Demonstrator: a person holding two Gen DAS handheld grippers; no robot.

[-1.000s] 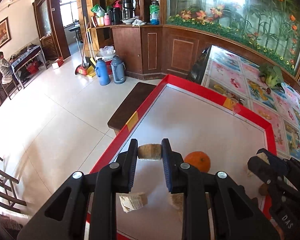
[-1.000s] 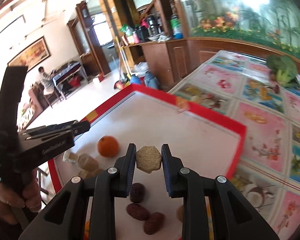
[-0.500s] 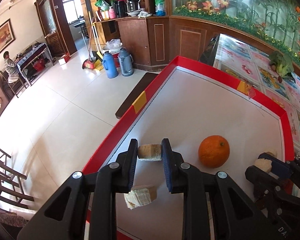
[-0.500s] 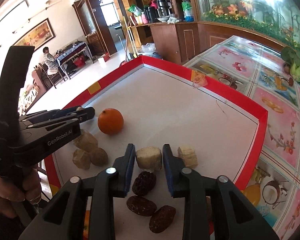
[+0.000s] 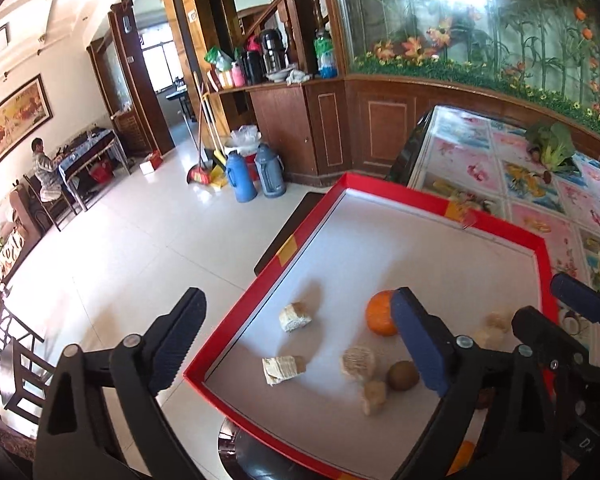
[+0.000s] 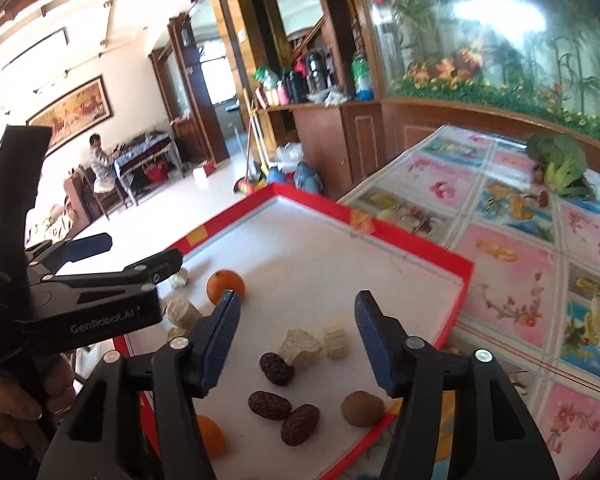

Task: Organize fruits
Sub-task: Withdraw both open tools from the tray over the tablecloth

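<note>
- Left wrist view: the left gripper has its jaws spread wide and grips nothing; it hangs over the near left corner of the shallow red-rimmed tray with a white floor.
- Below it lie pale beige cut fruit chunks, a round orange and a brown kiwi-like fruit, all apart from one another and resting on the tray floor.
- The far half of the tray floor is bare white; the right gripper shows at the right edge.
- Right wrist view: the right gripper is likewise wide open and holds nothing.
- Between its fingers lie two pale chunks touching each other, with three dark red dates just nearer and a brown round fruit near the tray's right rim.
- The left gripper's side reads "GenRobot.AI".
- The floral tablecloth lies beyond the rim.
</note>
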